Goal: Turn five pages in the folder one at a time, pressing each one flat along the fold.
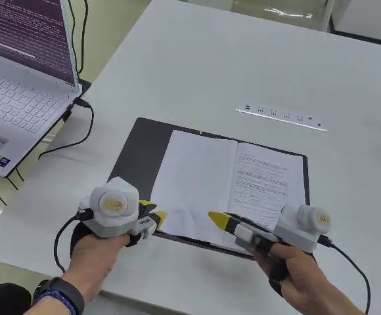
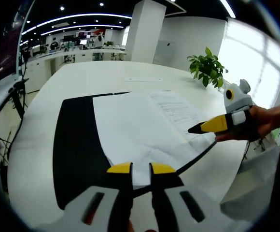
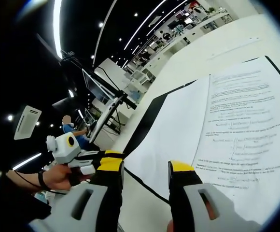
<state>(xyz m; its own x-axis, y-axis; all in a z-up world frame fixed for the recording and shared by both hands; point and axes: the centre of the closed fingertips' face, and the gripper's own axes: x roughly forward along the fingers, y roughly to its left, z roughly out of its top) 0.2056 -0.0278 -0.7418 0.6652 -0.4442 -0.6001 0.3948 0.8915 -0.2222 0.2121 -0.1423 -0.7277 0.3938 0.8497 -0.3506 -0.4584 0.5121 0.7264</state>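
Note:
A black folder [image 1: 141,154] lies open on the white table. A blank white page [image 1: 197,184] is on its left and a printed page [image 1: 266,184] on its right. My left gripper [image 1: 152,211] hovers at the near left corner of the blank page [image 2: 135,130]. Its yellow-tipped jaws are open by a narrow gap with nothing between them [image 2: 140,168]. My right gripper [image 1: 220,220] points left over the near edge of the pages. Its jaws [image 3: 145,169] stand open above the blank page [image 3: 178,130] beside the printed page [image 3: 241,130].
An open laptop [image 1: 20,72] with black cables [image 1: 79,134] sits at the far left. A socket strip [image 1: 279,118] is set into the table beyond the folder. The table's near edge [image 1: 177,295] runs just under both hands. A potted plant [image 2: 207,67] stands far off.

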